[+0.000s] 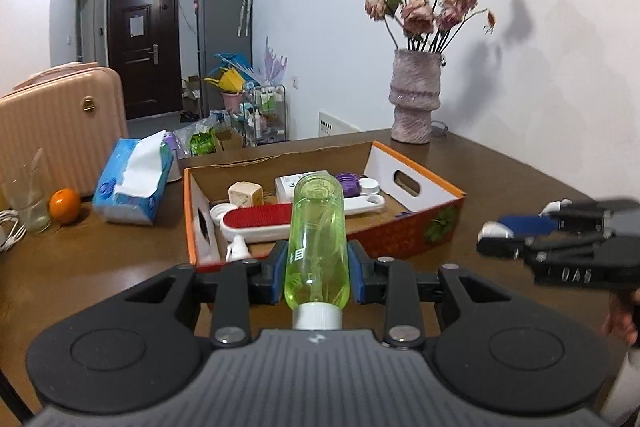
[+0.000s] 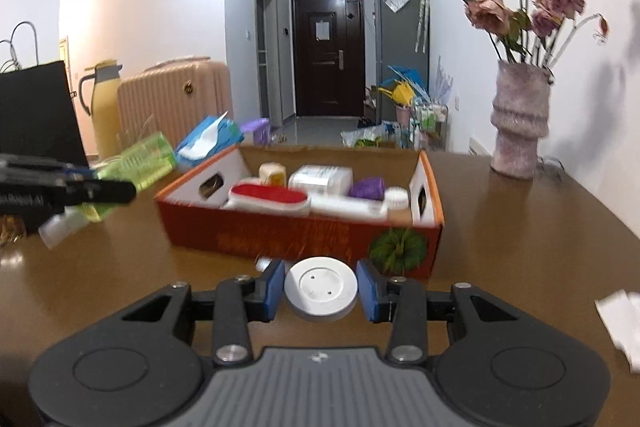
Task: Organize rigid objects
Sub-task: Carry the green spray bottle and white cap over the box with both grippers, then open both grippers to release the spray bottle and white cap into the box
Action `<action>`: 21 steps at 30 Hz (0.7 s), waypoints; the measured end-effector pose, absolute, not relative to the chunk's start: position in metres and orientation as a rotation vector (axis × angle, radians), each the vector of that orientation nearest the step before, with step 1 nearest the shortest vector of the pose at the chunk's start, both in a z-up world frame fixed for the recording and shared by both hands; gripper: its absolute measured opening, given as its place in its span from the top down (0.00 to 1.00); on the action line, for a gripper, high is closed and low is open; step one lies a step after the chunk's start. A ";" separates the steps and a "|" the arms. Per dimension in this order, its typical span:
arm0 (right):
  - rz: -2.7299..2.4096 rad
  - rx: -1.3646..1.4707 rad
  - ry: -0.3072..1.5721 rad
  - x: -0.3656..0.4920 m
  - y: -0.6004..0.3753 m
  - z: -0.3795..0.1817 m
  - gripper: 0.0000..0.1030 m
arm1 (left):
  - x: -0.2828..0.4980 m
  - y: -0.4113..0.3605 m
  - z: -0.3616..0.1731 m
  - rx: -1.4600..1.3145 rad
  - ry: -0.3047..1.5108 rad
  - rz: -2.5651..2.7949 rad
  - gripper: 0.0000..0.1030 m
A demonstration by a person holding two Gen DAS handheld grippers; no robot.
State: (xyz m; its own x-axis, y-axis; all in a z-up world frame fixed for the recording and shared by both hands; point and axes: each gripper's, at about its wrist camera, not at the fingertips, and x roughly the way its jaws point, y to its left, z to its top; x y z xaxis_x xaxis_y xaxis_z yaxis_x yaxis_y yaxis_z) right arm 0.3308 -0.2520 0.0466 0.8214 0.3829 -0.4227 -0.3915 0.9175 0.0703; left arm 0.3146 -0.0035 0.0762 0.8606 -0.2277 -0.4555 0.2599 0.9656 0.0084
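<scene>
left tool [image 1: 318,269] clenched on a green translucent bottle [image 1: 316,239], white cap toward the camera, body pointing forward. blue pads press both sides of the bottle. it hangs above the desk [image 1: 100,259] at the near edge of the open cardboard box [image 1: 416,227]; the far end of the bottle overlaps the box interior in the left wrist view. in the right wrist view the same bottle shows at left, blurred, left of the box and off the desk surface.

right tool [image 2: 320,291] has a round white disc-shaped piece [image 2: 321,287] between its pads. left pad looks in contact; a thin gap shows at the right pad, so firm grip or not: cannot tell. disc sits just in front of the box's near wall, above the desk. the left wrist view shows the right tool at the right edge, blurred, with something white at its tip.

box contents: red-faced lint brush with white body [image 1: 256,221], small beige cube [image 1: 245,194], white flat box [image 1: 296,183], purple item [image 1: 347,183], white round lid [image 1: 368,185], small white bottle at the near left corner [image 1: 239,247].

desk, left of the box: blue tissue pack [image 1: 134,183], orange [image 1: 64,205], clear glass [image 1: 30,205]. behind the box to the right: pink vase of dried roses [image 1: 414,95]. white paper at the right edge in the right wrist view [image 2: 620,323].
</scene>
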 end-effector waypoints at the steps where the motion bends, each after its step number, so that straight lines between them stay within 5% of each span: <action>1: 0.419 -0.023 0.443 0.345 -0.251 0.049 0.63 | 0.327 -0.004 0.075 0.078 0.477 -0.261 0.69; 16: 0.518 -0.098 0.549 0.518 -0.219 0.016 0.63 | 0.493 -0.013 0.023 0.184 0.611 -0.435 0.69; 21: 0.514 -0.044 0.602 0.527 -0.219 -0.007 0.54 | 0.507 -0.007 -0.001 0.133 0.640 -0.486 0.64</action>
